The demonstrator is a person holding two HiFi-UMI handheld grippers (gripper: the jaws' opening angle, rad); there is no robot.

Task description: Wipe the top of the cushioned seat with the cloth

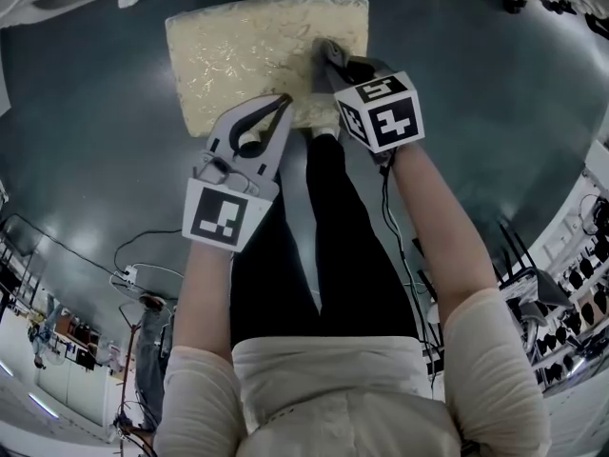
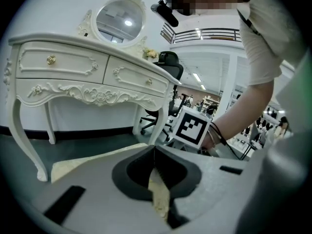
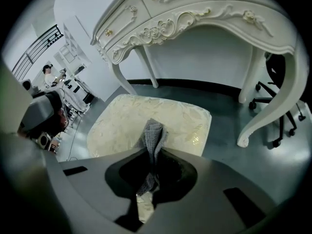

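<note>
The cream patterned cushioned seat [image 1: 247, 55] stands on the dark floor ahead of me. My right gripper [image 1: 330, 65] is over the seat's near right part, shut on a grey knitted cloth [image 3: 153, 134] that sticks out past the jaw tips and rests on the seat top [image 3: 122, 126]. In the head view the cloth [image 1: 321, 49] shows as a small grey fold on the cushion. My left gripper [image 1: 282, 103] hovers at the seat's near edge, jaws closed with nothing between them. A strip of cushion [image 2: 159, 195] shows below its tips [image 2: 155, 151].
A white carved dressing table [image 2: 92, 79] with an oval mirror [image 2: 121, 19] stands just beyond the seat, its curved legs [image 3: 258, 111] close to the seat's far side. A black office chair [image 3: 282, 87] sits behind. Cables and a power strip [image 1: 128, 274] lie on the floor at the left.
</note>
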